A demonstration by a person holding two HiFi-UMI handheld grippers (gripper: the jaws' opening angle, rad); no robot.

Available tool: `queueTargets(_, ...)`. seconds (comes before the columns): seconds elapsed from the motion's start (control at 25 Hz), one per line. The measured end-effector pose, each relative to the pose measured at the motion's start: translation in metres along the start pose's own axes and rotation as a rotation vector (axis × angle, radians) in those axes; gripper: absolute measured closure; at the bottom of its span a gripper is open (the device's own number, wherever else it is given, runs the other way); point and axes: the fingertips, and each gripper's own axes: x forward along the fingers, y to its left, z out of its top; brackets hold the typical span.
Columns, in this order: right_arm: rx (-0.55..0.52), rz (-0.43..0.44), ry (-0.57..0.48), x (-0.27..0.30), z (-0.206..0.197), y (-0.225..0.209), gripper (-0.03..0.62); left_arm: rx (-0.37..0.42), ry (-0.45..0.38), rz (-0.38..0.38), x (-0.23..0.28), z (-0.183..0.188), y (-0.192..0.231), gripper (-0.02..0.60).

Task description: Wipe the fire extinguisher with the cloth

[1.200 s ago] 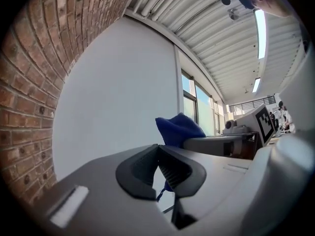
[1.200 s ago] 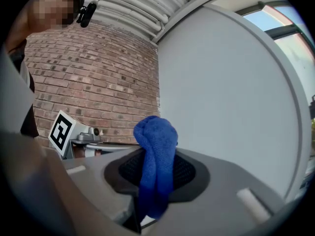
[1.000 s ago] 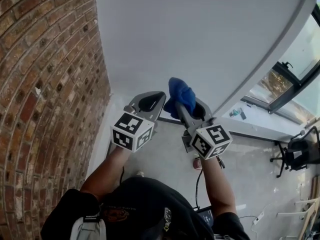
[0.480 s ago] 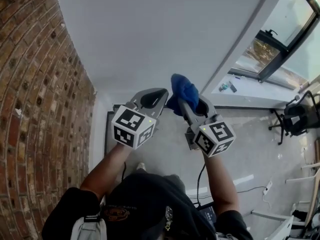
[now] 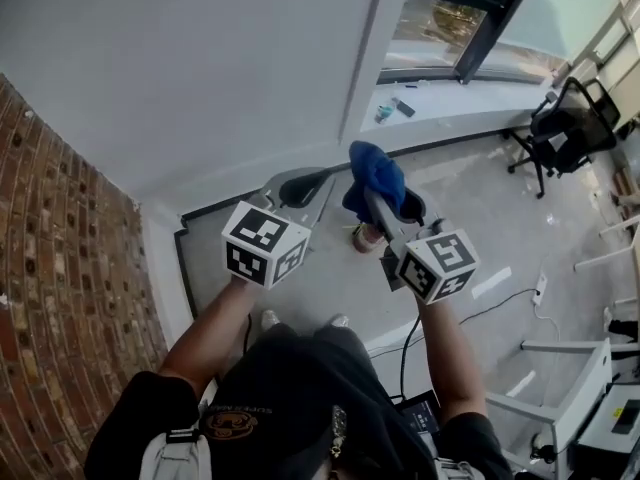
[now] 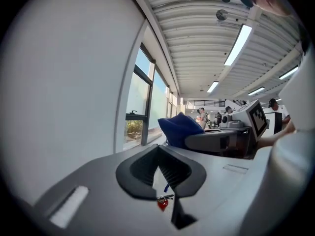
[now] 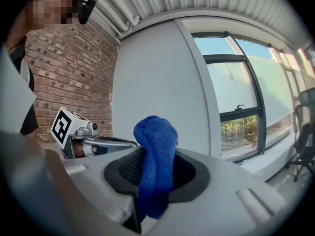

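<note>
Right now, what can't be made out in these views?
A red object on the floor: head view, partly behind the right gripper; too small to identify.
Lower end of the cloth: right gripper view, hidden between the jaws.
The items on the windowsill: head view, too small.

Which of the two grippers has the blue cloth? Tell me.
The right gripper, its jaws clamped on the blue cloth. The left gripper is shut with nothing between its jaws.
</note>
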Motion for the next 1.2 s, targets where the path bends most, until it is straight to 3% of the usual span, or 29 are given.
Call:
queueTargets(0.28, 0.059, -0.122, 0.007, -0.081, -0.018, -0.095, 0.487, 0.031, 0.066, -0.150, 0.086, -0.015, -0.089, 0.575)
queueTargets(0.52, 0.126, -0.162, 0.019, -0.119, -0.037, -0.151, 0.485, 0.058, 0.128, -0.211, 0.131, -0.034, -0.133, 0.575)
queueTargets(0.8, 0.178, -0.200, 0.051, -0.115, -0.063, -0.188, 0.485, 0.038, 0.180, -0.236, 0.168, -0.058, -0.135, 0.575)
queueTargets(1.2, 0.214, -0.224, 0.157, -0.055, -0.125, -0.238, 0.487, -0.043, 0.178, -0.262, 0.238, -0.126, -0.081, 0.575)
